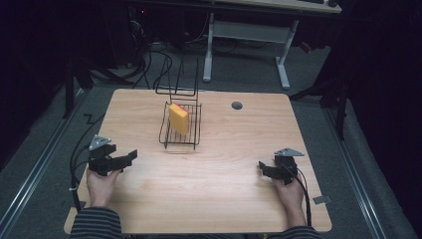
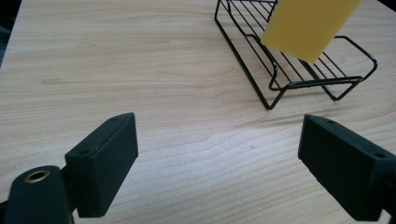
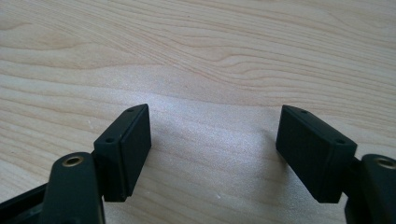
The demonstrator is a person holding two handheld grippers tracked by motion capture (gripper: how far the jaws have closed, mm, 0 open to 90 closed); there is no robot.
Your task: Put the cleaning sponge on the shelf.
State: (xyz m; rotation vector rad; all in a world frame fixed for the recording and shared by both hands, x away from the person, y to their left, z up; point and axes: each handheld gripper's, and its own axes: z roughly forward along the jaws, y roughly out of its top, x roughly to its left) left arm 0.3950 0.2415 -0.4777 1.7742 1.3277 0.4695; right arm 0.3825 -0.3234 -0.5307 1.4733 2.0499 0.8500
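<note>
Nearest you, the worktop (image 1: 209, 169) lies bare under both hands. On it, toward the far edge, stands the black wire rack (image 1: 180, 130), and the yellow sponge (image 1: 178, 118) leans upright inside it. It looks soft, light and squashy, so grip its 2 broad faces near the top edge. Your left hand-held gripper (image 1: 130, 157) is spread wide and empty, and your right hand-held gripper (image 1: 262, 168) likewise holds nothing, both well apart from the rack.

No lettering, label, brand, number or sign can be read on anything in these views; every visible surface is plain and unmarked.
</note>
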